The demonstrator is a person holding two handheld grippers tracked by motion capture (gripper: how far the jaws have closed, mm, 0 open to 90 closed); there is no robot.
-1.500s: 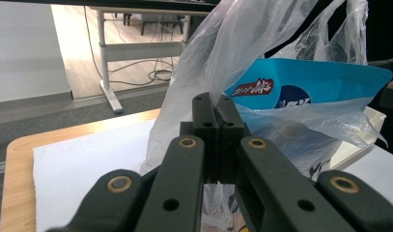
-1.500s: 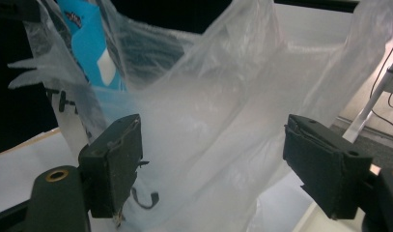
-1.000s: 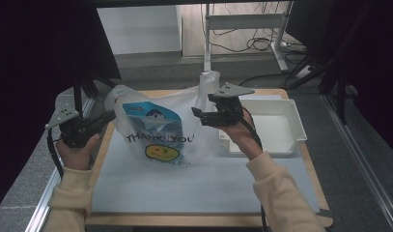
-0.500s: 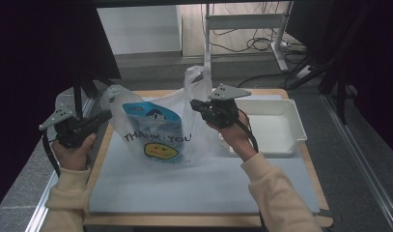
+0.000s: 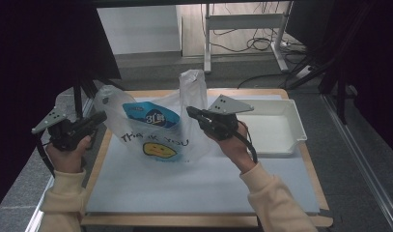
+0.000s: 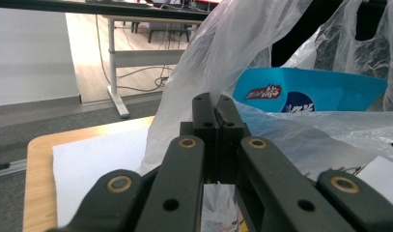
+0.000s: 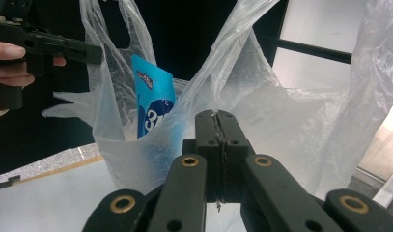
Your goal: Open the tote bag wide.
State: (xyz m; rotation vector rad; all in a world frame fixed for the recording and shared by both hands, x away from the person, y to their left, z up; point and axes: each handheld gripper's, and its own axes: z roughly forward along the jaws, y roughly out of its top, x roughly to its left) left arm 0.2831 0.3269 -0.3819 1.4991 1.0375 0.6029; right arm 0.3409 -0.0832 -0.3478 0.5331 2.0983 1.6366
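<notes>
A thin clear plastic bag (image 5: pixel 155 140) printed with "THANK YOU" and a smiley stands on the white mat. A blue snack packet (image 5: pixel 153 117) sits inside it. My left gripper (image 5: pixel 103 116) is shut on the bag's left rim. In the left gripper view the jaws (image 6: pixel 216 99) meet with film (image 6: pixel 223 53) draped around them, the blue packet (image 6: pixel 305 89) beyond. My right gripper (image 5: pixel 190 112) has just been closing and now pinches the bag's right side. In the right gripper view, film (image 7: pixel 281 121) is caught in the seam of the shut gripper (image 7: pixel 216 116), and the left gripper (image 7: pixel 95 53) shows farther off.
A white tray (image 5: pixel 293 130) sits at the table's right, just beyond my right hand. The white mat (image 5: pixel 194 188) covers most of the wooden table (image 5: pixel 203 221). Metal desk legs and cables (image 5: pixel 242 43) lie on the floor behind the table.
The right gripper has moved left to the bag and shut on its right side. The bag's right handle now stands taller. The left hand has barely shifted.
</notes>
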